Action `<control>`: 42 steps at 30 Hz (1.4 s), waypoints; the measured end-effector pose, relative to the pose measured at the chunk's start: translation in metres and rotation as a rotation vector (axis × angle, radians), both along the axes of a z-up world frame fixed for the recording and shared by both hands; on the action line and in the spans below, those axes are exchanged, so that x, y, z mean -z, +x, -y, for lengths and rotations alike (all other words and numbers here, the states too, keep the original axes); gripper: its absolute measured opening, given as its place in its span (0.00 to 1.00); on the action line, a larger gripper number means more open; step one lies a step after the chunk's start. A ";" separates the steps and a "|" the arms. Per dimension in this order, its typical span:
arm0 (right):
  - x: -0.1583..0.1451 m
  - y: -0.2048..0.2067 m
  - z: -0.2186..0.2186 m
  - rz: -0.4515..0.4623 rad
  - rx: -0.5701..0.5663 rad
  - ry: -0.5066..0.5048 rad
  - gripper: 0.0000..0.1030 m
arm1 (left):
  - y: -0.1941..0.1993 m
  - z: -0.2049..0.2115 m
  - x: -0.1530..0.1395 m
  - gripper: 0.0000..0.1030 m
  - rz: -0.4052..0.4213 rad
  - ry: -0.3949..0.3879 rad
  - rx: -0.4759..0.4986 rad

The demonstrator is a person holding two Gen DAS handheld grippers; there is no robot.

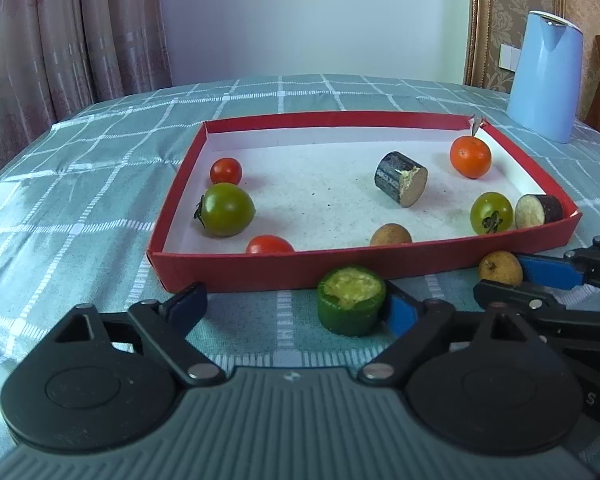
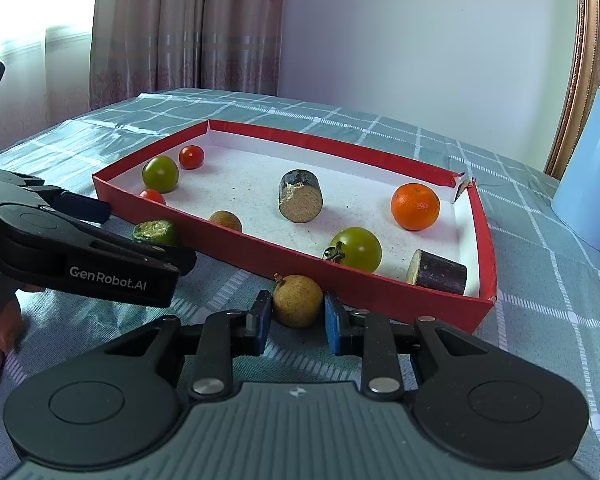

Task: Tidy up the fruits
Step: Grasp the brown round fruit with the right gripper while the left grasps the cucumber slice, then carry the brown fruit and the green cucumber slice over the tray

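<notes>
Surface: bench point(image 1: 100, 184) covered by a teal checked cloth; curtains point(image 1: 60, 32) and a pale wall behind.
Box: shallow red box point(image 1: 260, 270) with a white floor, lying flat on the cloth.
Box contents: two red tomatoes point(image 1: 225, 171) point(image 1: 269, 245), two green tomatoes point(image 1: 227, 209) point(image 1: 491, 213), an orange point(image 1: 470, 157), two dark purple vegetable pieces point(image 1: 401, 184) point(image 1: 539, 210), one brown round fruit point(image 1: 391, 235).
Outside the box, left: green vegetable piece point(image 1: 351, 300), upright on the cloth, cut face up, just in front of the near wall.
Outside the box, right: second brown round fruit point(image 2: 298, 301), on the cloth just in front of the near wall.
Left claw point(image 1: 296, 304): fingers spread wide; the green piece sits between them, close against the right finger; contact cannot be told.
Right claw point(image 2: 297, 320): fingers parted, one on each side of the brown fruit, narrow gaps visible on both sides.
Kettle: light blue kettle point(image 1: 545, 78) standing on the bench, beyond the far right corner of the box.
</notes>
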State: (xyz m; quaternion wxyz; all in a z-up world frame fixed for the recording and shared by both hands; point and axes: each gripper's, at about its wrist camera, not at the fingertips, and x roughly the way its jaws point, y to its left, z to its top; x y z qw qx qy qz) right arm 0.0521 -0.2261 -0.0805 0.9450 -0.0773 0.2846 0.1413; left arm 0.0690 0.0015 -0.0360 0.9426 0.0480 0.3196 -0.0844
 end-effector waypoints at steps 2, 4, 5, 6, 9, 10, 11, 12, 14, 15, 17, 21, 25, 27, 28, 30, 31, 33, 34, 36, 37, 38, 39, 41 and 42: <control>0.000 0.000 0.000 0.000 0.000 0.002 0.26 | -0.002 0.000 0.000 0.79 0.003 -0.005 0.010; 0.000 0.000 0.000 0.000 0.000 0.006 0.26 | -0.004 0.000 0.000 0.75 0.007 -0.011 0.017; 0.000 -0.001 0.001 0.003 0.007 0.011 0.26 | -0.004 -0.001 0.000 0.71 0.008 -0.013 0.019; -0.001 -0.001 0.003 -0.001 0.011 0.029 0.26 | -0.005 -0.001 0.000 0.69 0.009 -0.016 0.022; 0.000 0.001 0.006 -0.016 0.012 0.057 0.26 | -0.011 -0.001 -0.001 0.55 0.014 -0.031 0.043; 0.000 0.000 0.006 -0.015 0.013 0.058 0.26 | -0.012 0.000 -0.001 0.53 0.017 -0.027 0.046; 0.000 0.000 0.006 -0.014 0.013 0.057 0.26 | -0.013 0.001 -0.001 0.48 0.020 -0.025 0.049; -0.001 0.000 0.006 -0.013 0.015 0.057 0.26 | -0.015 0.001 -0.001 0.45 0.022 -0.026 0.057; -0.001 -0.001 0.007 -0.008 0.016 0.064 0.26 | -0.018 0.003 -0.002 0.34 0.025 -0.028 0.075; -0.001 -0.001 0.008 -0.006 0.019 0.074 0.26 | -0.020 0.003 -0.002 0.32 0.028 -0.027 0.082; -0.002 -0.002 0.009 -0.002 0.023 0.083 0.26 | -0.022 0.005 -0.002 0.28 0.030 -0.024 0.092; -0.003 -0.004 0.011 0.008 0.023 0.090 0.26 | -0.026 0.004 -0.003 0.27 0.032 -0.028 0.099; -0.005 -0.009 0.012 0.032 0.023 0.093 0.26 | -0.032 0.000 -0.007 0.27 0.050 -0.043 0.109; -0.006 -0.011 0.012 0.047 0.024 0.094 0.26 | -0.035 0.001 -0.010 0.27 0.071 -0.029 0.108; -0.007 -0.012 0.012 0.056 0.024 0.096 0.26 | -0.037 0.001 -0.012 0.27 0.080 -0.024 0.108; -0.007 -0.014 0.013 0.063 0.027 0.105 0.26 | -0.039 0.001 -0.018 0.27 0.097 -0.026 0.105; -0.008 -0.016 0.014 0.070 0.032 0.110 0.26 | -0.040 0.000 -0.021 0.27 0.103 -0.032 0.105; -0.009 -0.018 0.017 0.083 0.041 0.122 0.26 | -0.040 0.000 -0.026 0.27 0.115 -0.035 0.104; -0.010 -0.020 0.018 0.093 0.047 0.127 0.26 | -0.039 0.001 -0.028 0.27 0.123 -0.032 0.099; -0.012 -0.024 0.019 0.121 0.061 0.129 0.26 | -0.037 0.003 -0.032 0.27 0.138 -0.023 0.087; -0.013 -0.026 0.019 0.134 0.067 0.129 0.26 | -0.035 0.004 -0.034 0.27 0.144 -0.019 0.082; -0.014 -0.028 0.020 0.146 0.074 0.131 0.26 | -0.032 0.005 -0.036 0.27 0.149 -0.015 0.078; -0.016 -0.030 0.020 0.160 0.085 0.127 0.26 | -0.029 0.007 -0.038 0.27 0.153 -0.015 0.074; -0.019 -0.031 0.020 0.192 0.108 0.110 0.26 | -0.022 0.008 -0.041 0.27 0.157 -0.015 0.070; -0.021 -0.031 0.020 0.202 0.116 0.103 0.26 | -0.018 0.009 -0.042 0.27 0.153 -0.015 0.065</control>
